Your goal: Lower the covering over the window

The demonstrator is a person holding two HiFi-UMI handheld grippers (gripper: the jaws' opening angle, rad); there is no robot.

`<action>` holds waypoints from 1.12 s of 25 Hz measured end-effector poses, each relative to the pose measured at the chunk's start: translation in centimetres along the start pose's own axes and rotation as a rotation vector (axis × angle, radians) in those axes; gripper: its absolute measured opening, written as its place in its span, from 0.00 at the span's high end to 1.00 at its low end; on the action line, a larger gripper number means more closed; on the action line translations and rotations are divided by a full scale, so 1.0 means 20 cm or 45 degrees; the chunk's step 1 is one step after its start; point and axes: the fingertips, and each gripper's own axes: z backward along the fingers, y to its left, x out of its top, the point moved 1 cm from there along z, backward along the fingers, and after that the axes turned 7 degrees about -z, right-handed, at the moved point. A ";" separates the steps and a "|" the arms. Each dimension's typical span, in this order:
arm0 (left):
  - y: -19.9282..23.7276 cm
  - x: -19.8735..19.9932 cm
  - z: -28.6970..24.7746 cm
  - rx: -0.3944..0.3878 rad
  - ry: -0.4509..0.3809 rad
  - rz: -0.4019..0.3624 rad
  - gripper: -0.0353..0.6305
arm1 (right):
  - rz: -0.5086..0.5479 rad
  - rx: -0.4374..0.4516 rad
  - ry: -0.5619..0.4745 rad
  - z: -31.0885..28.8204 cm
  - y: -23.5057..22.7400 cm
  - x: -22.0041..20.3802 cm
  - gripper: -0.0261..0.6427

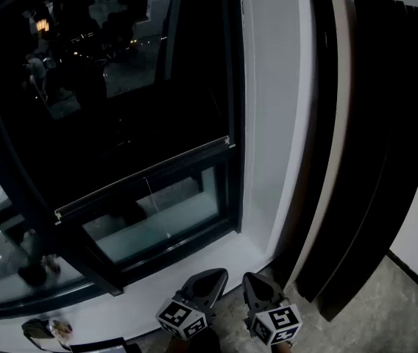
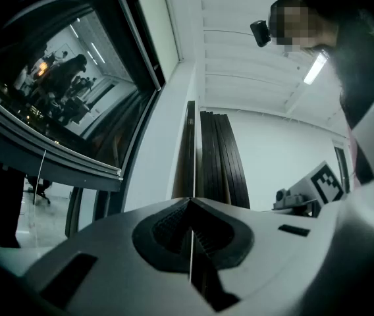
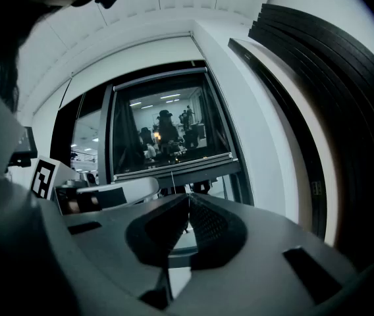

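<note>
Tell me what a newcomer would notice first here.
The dark covering fills most of the window, its bottom bar stopping short of the sill, with a pale strip of glass beneath. Tall black slats stand at the right. The left tongs and right tongs sit shut and empty at the head view's bottom edge.

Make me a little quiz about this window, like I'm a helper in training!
1. Where is the blind's bottom bar? A: at the very top. B: partway down, with bare glass below it. C: all the way down.
2. True or false: the left gripper is holding the cord.
3. What stands to the right of the window?

Key: 1 B. 2 False: the left gripper and the right gripper are both shut and empty, away from the cord. 3 Dark boards.
</note>
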 end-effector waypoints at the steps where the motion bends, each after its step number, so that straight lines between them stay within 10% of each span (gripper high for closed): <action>1: 0.06 0.01 -0.03 -0.011 0.001 -0.004 0.94 | -0.016 0.003 -0.003 -0.07 0.00 0.01 0.94; 16: 1.01 0.08 -0.43 -0.181 -0.006 -0.047 0.94 | -0.021 -0.091 -0.077 -1.08 -0.11 0.15 0.94; 28: 1.22 -0.02 -0.74 -0.274 0.060 0.017 0.94 | 0.070 -0.258 -0.042 -1.31 -0.45 0.31 0.94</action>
